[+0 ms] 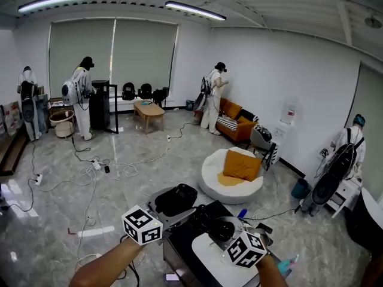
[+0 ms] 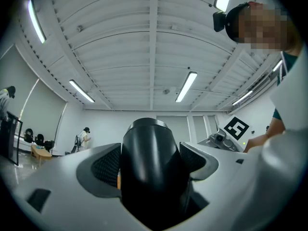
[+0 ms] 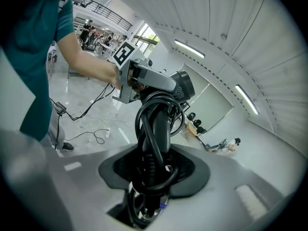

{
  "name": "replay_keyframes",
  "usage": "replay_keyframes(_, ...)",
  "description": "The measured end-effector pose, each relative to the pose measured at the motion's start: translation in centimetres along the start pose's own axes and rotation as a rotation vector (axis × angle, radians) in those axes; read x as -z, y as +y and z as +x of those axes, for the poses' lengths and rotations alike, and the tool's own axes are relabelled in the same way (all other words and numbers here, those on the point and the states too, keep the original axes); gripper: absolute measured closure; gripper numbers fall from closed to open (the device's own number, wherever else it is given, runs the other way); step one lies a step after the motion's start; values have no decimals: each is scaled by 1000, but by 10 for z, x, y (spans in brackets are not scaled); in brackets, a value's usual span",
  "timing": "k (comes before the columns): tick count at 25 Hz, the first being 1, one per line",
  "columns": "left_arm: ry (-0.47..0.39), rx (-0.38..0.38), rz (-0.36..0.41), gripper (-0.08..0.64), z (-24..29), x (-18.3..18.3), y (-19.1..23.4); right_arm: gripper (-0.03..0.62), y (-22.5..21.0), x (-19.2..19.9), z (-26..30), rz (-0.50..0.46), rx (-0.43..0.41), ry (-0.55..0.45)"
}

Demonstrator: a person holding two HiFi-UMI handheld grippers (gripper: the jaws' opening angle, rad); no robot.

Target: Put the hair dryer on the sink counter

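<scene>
Holding hair dryer (image 1: 178, 198) aloft in both hands. Left gripper (image 2: 150, 165) clamps barrel, which runs along its jaws. Right gripper (image 3: 154, 170) clamps handle wound with cord. We see no sink counter.

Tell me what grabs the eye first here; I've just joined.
A black hair dryer held in mid-air by both grippers: the left gripper clamps its barrel, the right gripper its handle with the cord looped round it. Beyond, a round white pouffe with an orange cushion sits mid-floor, and several people stand along the far walls.
</scene>
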State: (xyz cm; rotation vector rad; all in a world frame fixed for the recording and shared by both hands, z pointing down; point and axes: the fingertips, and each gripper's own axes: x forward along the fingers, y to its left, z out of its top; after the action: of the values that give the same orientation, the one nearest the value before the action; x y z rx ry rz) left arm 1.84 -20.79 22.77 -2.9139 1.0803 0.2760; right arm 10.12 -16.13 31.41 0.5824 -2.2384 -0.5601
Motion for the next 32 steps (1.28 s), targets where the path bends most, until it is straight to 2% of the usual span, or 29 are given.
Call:
replay_keyframes(9,10,-132,6,179,-4,2,34,419,-21,-6,32,-69,-92,-68)
replay_keyframes(19,13,-220,15,179,-3,2,55,419,-38,-8,51,-109,-149,-122)
replay_keyframes(25,36,-272,10,179,-11,21,77,419,-35,-4,82,-107,-196,-141)
replay_keyframes(32,82,-310,-43,179,-19,62,113,419,-26,11,128,-79,-260,-142)
